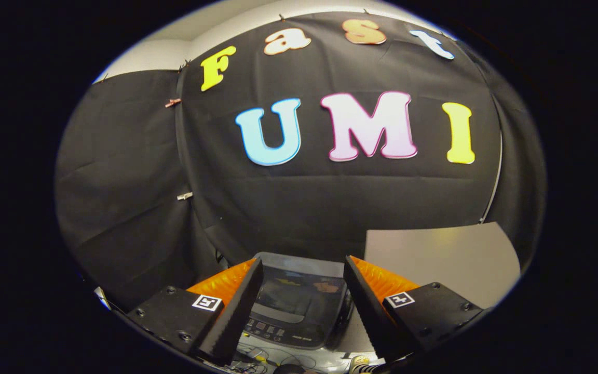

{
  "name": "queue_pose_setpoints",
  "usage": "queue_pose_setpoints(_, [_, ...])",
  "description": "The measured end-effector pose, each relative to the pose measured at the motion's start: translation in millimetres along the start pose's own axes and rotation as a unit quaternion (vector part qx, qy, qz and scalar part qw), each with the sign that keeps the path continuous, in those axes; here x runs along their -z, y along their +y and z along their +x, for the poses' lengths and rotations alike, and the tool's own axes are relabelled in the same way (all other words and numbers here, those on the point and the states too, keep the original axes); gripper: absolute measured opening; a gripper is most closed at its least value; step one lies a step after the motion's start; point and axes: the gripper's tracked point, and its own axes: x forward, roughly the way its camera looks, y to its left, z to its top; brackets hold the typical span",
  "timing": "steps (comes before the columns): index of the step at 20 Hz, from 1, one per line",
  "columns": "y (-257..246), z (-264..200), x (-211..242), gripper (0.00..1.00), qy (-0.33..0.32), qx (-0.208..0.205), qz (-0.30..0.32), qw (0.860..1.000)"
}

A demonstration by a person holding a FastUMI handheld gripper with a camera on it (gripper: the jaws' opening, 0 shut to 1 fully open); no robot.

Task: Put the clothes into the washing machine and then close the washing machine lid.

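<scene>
The tool (303, 267) holds its fingers apart, gripping nothing. Between and below them sits the washing machine (299, 306), its dark lid (299, 293) down, the panel markings too small to read. Tangled cables (257, 358) lie on the floor, partly cut off.

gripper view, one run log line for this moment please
gripper: open, holding nothing | grey top-loading washing machine: below, between fingers, glossy dark lid looks shut | pale grey board: beyond right finger

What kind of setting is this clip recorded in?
Probably a staged recording booth rather than a home laundry room: black cloth wall clipped up behind, a small top-loading washing machine seen between the open gripper fingers, and a plain grey board beside it.
</scene>
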Motion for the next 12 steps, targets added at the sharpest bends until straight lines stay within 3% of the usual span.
queue_pose_setpoints(6, [-67.2,-89.8,-38.1,0.98,-0.089,0.027,-0.010,0.996])
queue_pose_setpoints(12, [-107.6,-171.3,-34.2,0.98,-0.159,0.048,-0.044,0.985])
